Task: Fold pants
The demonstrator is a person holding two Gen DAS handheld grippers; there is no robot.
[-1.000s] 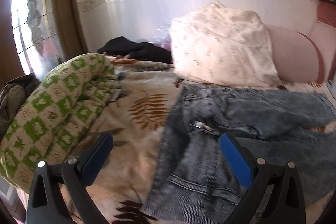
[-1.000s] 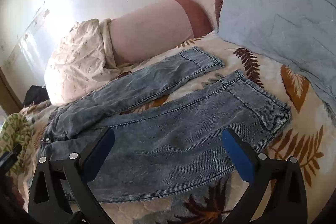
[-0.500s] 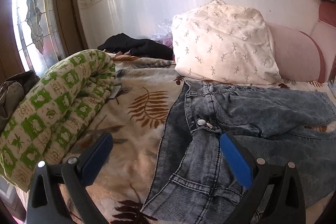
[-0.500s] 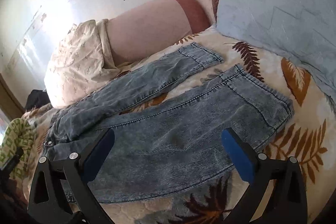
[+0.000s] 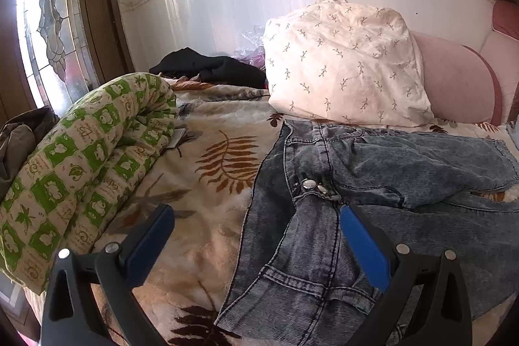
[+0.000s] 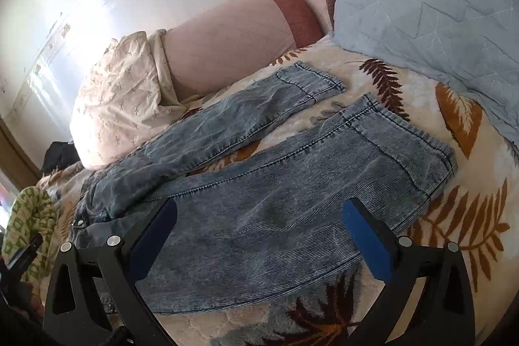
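The left tool (image 5: 256,235) hung released over the waist end of the pants (image 5: 373,200), its blue-padded fingers (image 5: 363,248) spread wide and gripping nothing; one finger sat above the bedspread (image 5: 201,242), the other above the denim near the two metal buttons (image 5: 313,185); the waistband was rumpled and partly folded over itself. The right tool (image 6: 259,235) was likewise released, its fingers apart above the nearer leg of the pants (image 6: 275,209); the faded blue pants lay flat on the bed, both legs stretched out side by side and slightly splayed, cuffs pointing toward a pale blue quilted pillow (image 6: 438,5). Beyond the waistband, a cream pillow with a small sprig print (image 5: 343,64) leaned against a pink padded headboard (image 5: 454,80); a rolled green-and-white patterned quilt (image 5: 81,164) lay beside the pants, well apart from them; a heap of black clothing (image 5: 207,70) sat near the wall; a stained-glass window (image 5: 48,21) stood at the far left; the bedspread was cream with brown fern leaves.
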